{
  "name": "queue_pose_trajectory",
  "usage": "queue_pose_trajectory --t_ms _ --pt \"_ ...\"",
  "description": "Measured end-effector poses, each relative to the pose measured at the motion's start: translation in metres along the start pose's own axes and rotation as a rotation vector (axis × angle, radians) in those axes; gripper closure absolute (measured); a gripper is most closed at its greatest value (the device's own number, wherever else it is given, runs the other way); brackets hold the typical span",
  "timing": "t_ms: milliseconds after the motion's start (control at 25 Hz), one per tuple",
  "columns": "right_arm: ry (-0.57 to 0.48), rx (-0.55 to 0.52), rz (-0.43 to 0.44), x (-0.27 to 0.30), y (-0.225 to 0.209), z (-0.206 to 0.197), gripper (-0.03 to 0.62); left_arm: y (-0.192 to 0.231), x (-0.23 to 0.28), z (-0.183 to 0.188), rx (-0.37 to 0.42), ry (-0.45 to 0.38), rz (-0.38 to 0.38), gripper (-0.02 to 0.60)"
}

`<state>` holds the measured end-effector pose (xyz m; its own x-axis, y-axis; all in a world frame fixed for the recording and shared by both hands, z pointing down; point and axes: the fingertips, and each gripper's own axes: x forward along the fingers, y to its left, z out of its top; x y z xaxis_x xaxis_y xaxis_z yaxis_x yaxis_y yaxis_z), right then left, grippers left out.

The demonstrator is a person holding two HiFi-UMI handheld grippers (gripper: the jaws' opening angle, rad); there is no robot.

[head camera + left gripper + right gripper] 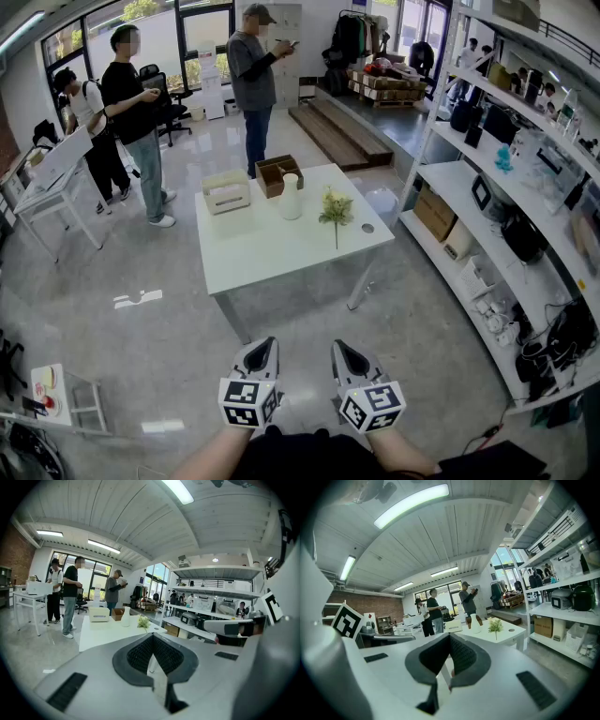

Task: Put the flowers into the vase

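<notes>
White table [272,251] at my twelve o'clock carries the vase [292,197], with the flowers [336,208] lying loose at its three o'clock. Nothing is done yet. My left gripper [262,349] and right gripper [346,352] are well short of the table, jaws clenched on nothing.

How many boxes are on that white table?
2. A white box sits near the table's far left corner; an open brown cardboard box stands right of it, behind the white vase. None seems hidden.
</notes>
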<state>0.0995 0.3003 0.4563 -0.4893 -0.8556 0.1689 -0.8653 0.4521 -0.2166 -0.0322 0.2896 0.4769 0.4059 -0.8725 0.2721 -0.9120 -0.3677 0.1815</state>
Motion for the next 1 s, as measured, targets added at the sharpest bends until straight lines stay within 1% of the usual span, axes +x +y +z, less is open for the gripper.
queue_pose_trajectory --t_ms 280,440,680,1000 --pt "0.006 -0.015 0.011 0.0015 0.0030 -0.0010 0.591 -0.0009 0.0005 0.0003 0.001 0.001 -0.004 0.580" --pt "-0.005 0.041 0.043 0.0030 0.0048 -0.0008 0.591 0.0000 0.0006 -0.0012 -0.001 0.001 -0.003 0.578" --pt "0.005 0.044 0.029 0.0014 0.0010 -0.0049 0.591 0.0013 0.0007 -0.0035 -0.014 0.006 0.001 0.580" --pt "0.011 0.032 0.036 0.0016 -0.0030 -0.0059 0.591 -0.0037 0.0053 -0.0040 -0.011 0.011 0.005 0.580"
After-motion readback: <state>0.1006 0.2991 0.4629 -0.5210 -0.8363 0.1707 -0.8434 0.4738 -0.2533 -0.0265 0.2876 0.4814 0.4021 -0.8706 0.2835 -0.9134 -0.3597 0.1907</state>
